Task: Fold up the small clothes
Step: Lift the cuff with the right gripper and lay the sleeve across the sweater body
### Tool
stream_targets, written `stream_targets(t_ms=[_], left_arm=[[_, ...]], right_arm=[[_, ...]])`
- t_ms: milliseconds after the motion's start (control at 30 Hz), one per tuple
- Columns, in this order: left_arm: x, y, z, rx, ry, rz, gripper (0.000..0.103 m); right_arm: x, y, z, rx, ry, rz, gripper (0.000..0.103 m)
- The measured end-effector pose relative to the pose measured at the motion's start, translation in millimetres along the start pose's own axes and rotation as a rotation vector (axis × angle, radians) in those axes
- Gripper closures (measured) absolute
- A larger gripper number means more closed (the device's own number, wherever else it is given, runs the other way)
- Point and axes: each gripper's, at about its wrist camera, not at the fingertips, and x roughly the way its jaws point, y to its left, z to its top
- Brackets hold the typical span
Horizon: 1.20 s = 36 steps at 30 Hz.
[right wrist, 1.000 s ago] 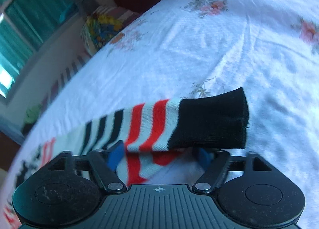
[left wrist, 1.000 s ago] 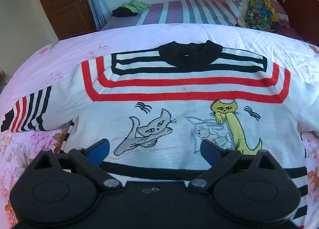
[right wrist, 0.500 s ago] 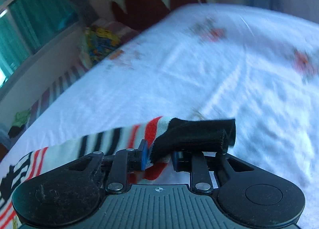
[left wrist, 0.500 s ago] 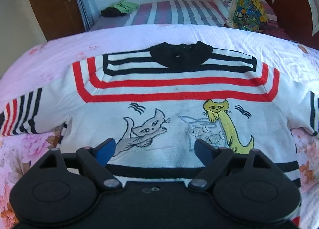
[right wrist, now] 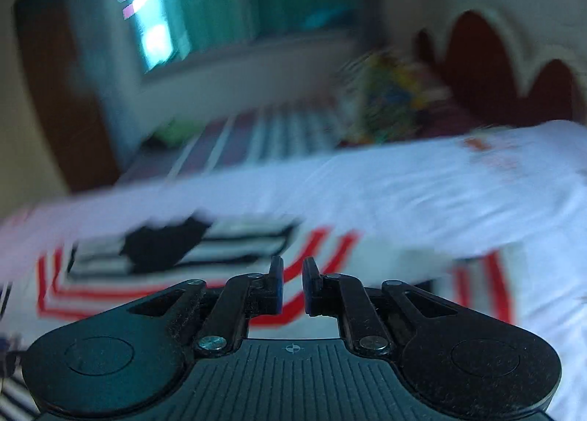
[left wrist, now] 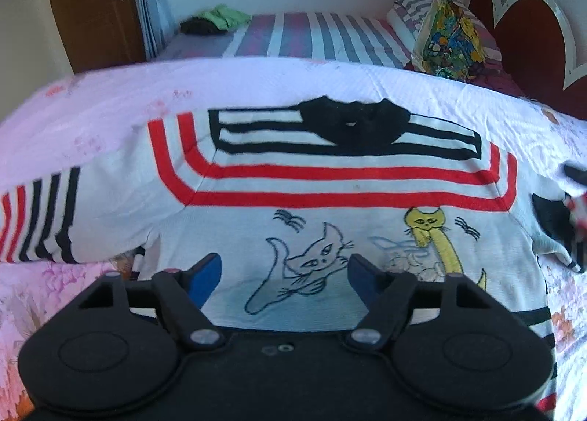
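A small white sweater (left wrist: 330,208) with red and black stripes, a black collar and cat pictures lies flat, front up, on the bed. Its left sleeve (left wrist: 40,215) stretches out to the left. Its right sleeve (left wrist: 554,219) is bunched at the right edge over the body. My left gripper (left wrist: 284,274) is open and empty above the sweater's lower front. My right gripper (right wrist: 292,283) has its jaws nearly shut with a narrow gap; the blurred right wrist view shows the sweater (right wrist: 205,263) beyond it, and no cloth shows between the pads.
The bed cover (left wrist: 121,101) is white and pink with flowers. Behind it is a second bed with a striped sheet (left wrist: 312,35), a colourful bag (left wrist: 451,39) and a dark red headboard (left wrist: 528,39). A wooden door (left wrist: 91,2) stands at the back left.
My right gripper shut on the right sleeve's black cuff, lifted it and swung left over the sweater; the cuff is no longer seen between its fingers. The left gripper stayed open, drifting slightly.
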Motion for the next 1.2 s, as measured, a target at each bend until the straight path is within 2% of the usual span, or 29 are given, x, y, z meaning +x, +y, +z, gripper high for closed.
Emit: stream_targets(t_ms=[67, 100, 133, 167, 200, 233, 300, 433, 500, 567, 600, 633, 800, 900, 1033, 1100, 1200], left_arm=[[5.3, 10.2, 0.4, -0.007, 0.01, -0.021, 0.031], [7.2, 13.5, 0.4, -0.009, 0.014, -0.031, 0.031], [8.3, 15.0, 1.2, -0.005, 0.014, -0.048, 0.028], [9.4, 15.1, 1.5, 0.004, 0.013, -0.057, 0.024], [10.1, 13.4, 1.8, 0.02, 0.008, -0.058, 0.023], [10.6, 11.1, 1.9, 0.038, 0.001, -0.057, 0.023], [13.8, 5.9, 2.8, 0.064, -0.005, -0.064, 0.023], [21.8, -2.8, 2.9, 0.072, 0.022, -0.109, 0.023], [23.5, -7.1, 2.0, 0.08, 0.022, -0.106, 0.023], [25.6, -10.0, 1.6, 0.082, 0.031, -0.104, 0.023], [26.6, -10.8, 1.6, 0.08, 0.034, -0.104, 0.023], [27.5, -11.5, 1.6, 0.077, 0.037, -0.099, 0.023], [29.4, -17.2, 1.9, 0.073, 0.042, -0.084, 0.023], [30.4, -21.5, 3.2, 0.069, 0.047, -0.093, 0.024], [31.0, -27.8, 8.5, 0.054, 0.051, -0.15, 0.029], [30.1, -29.7, 12.9, 0.039, 0.046, -0.178, 0.031], [25.0, -25.0, 22.9, -0.015, 0.039, -0.236, 0.031]], right_arm=[[14.3, 19.0, -10.7, 0.006, 0.053, -0.005, 0.091], [17.4, 22.9, -15.4, 0.001, 0.072, -0.016, 0.083], [18.5, 22.6, -18.5, -0.014, 0.073, -0.055, 0.056], [16.3, 18.8, -21.2, -0.038, 0.061, -0.115, 0.036], [10.9, 14.4, -23.7, -0.063, 0.028, -0.177, 0.007], [2.3, 10.7, -27.4, -0.085, -0.011, -0.215, 0.006], [-8.1, 0.5, -31.4, -0.134, -0.032, -0.274, 0.006], [-6.2, -31.4, -40.6, -0.235, -0.013, -0.405, 0.006], [-4.2, -47.4, -50.4, -0.266, 0.016, -0.418, 0.006], [0.3, -66.6, -64.1, -0.299, 0.055, -0.425, 0.018], [4.3, -72.9, -69.8, -0.316, 0.078, -0.43, 0.032], [6.5, -77.4, -74.8, -0.329, 0.092, -0.433, 0.038], [32.2, -90.9, -87.0, -0.429, 0.107, -0.471, 0.038], [28.2, -105.2, -78.9, -0.31, 0.102, -0.38, 0.085], [3.7, -110.0, -55.3, -0.141, 0.038, -0.28, 0.085], [-13.9, -103.6, -37.7, -0.047, -0.008, -0.187, 0.085], [-29.9, -74.0, -12.5, 0.006, -0.061, -0.046, 0.086]])
